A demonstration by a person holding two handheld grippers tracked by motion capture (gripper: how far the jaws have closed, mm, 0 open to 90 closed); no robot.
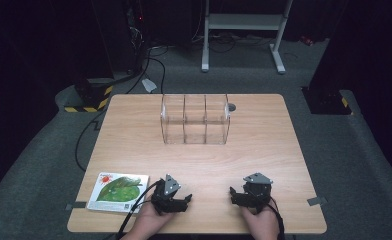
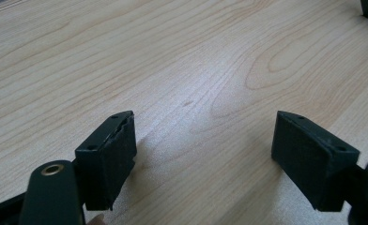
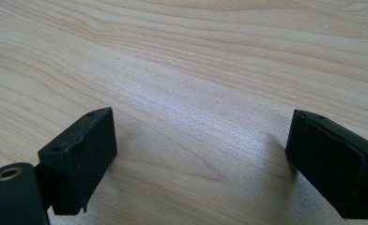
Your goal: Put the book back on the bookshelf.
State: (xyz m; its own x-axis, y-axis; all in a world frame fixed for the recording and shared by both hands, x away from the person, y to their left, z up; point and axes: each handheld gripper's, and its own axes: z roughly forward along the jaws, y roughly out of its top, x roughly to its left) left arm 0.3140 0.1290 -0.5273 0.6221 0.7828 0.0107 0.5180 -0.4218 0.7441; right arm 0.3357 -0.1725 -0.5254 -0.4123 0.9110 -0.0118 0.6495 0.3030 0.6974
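While both grippers gape empty on table (image 1: 264, 145), book (image 1: 118, 192) left, clear organizer (image 1: 195, 120) beyond.

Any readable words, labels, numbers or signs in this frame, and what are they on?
None can be read.
Flat picture book with green leaf and red spot on its cover: small marks near its edges, too small and blurred to read.
Clear plastic three-compartment organiser: no text visible.
Light wooden table: no text visible.

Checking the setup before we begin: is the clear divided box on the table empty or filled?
Empty. Through the walls of the clear divided box, all three compartments show only the table behind them.
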